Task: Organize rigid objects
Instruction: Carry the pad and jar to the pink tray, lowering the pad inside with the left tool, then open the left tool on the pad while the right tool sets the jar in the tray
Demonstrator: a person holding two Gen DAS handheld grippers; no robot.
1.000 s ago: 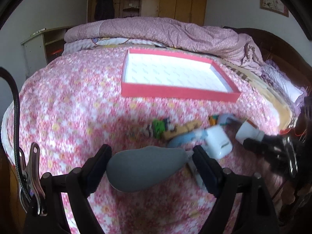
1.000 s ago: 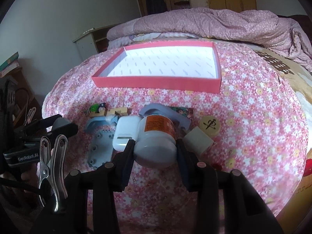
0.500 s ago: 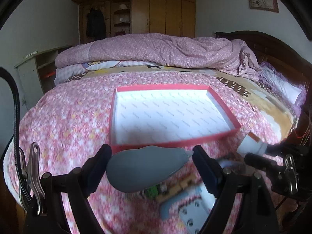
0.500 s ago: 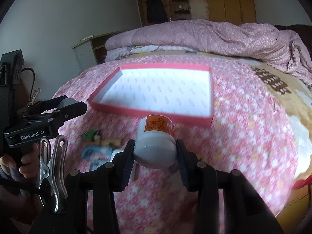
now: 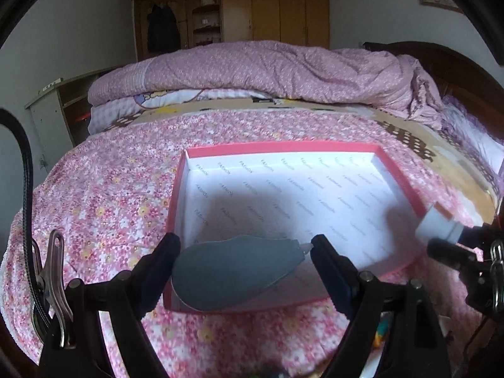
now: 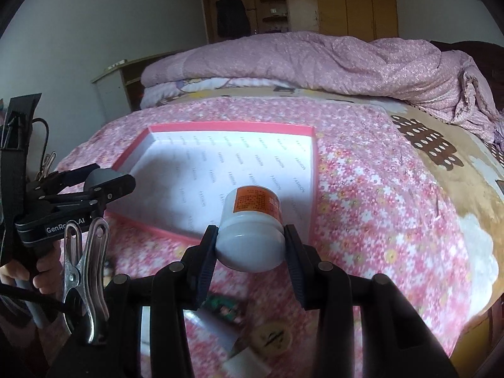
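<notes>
Left fingers (image 5: 244, 260) clamping grey bulb (image 5: 236, 271), right fingers (image 6: 250, 245) clamping white jar (image 6: 250, 230), red tray (image 5: 283, 149) beneath

I see a bed under a pink floral cotton sheet (image 6: 378, 208). On it lies a shallow red-rimmed cardboard box lid (image 5: 283, 148) (white lining printed with small words), a rumpled pink quilt (image 5: 283, 69) heaped at the far end, and blurred small items (image 6: 271, 337) at the near edge.
</notes>
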